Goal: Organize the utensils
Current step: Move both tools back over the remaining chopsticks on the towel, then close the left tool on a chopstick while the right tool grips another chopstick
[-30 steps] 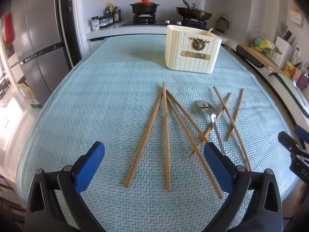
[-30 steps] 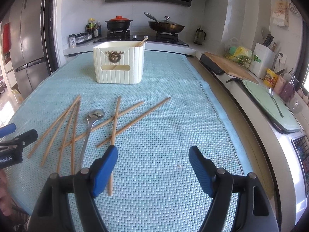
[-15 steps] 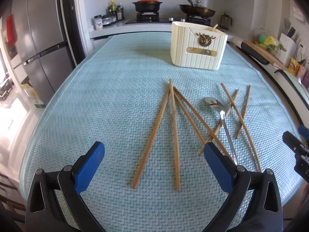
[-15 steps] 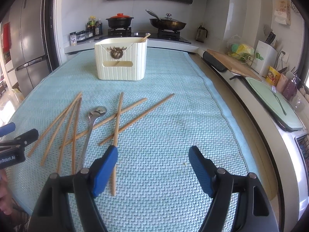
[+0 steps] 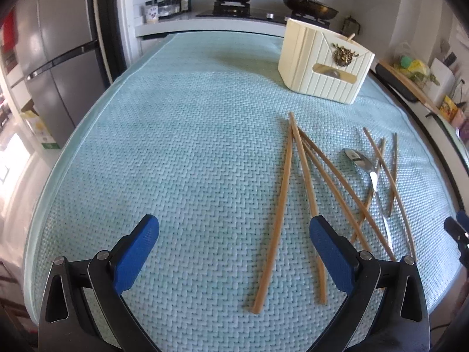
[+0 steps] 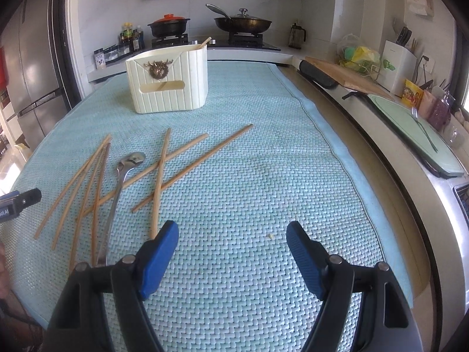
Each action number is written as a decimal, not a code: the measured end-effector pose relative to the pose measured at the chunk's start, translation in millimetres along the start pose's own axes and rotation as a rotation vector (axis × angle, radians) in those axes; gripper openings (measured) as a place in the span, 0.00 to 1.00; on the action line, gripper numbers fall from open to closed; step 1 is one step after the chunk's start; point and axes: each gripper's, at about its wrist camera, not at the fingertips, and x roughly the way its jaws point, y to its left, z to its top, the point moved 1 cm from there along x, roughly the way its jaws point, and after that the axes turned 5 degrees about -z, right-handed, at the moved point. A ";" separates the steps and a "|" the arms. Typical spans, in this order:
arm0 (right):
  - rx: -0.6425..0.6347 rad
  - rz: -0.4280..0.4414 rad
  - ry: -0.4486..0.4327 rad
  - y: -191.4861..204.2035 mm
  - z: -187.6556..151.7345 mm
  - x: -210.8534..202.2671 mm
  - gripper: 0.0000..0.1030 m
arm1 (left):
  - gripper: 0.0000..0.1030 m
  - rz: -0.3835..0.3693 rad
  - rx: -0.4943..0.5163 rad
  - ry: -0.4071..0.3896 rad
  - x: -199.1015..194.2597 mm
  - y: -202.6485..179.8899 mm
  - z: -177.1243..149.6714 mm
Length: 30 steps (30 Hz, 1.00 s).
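Where they cross, tan wooden chopsticks (image 6: 164, 164) fan out.

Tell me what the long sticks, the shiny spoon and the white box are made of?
The chopsticks look like wood or bamboo: matte tan, thin and straight. The spoon looks like polished metal, probably steel, since it glints and mirrors light. The holder seems to be cream plastic with moulded ribs, though painted wood is possible; its deer-head badge looks like brass-coloured metal.
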 end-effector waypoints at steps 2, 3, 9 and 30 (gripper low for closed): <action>0.005 0.015 0.000 -0.7 0.2 0.0 0.75 | 0.99 0.005 0.045 0.009 9.3 -4.4 7.4; 0.007 0.023 -0.002 -1.0 0.6 -0.6 0.75 | 0.99 0.012 0.069 0.016 15.0 -7.5 11.4; 0.022 0.065 -0.013 -6.1 3.3 -3.3 0.75 | 0.99 0.035 0.164 0.059 47.3 -16.0 28.3; 0.043 0.141 0.179 1.7 115.3 161.3 0.44 | 0.86 -0.041 0.172 0.116 87.7 -22.3 65.9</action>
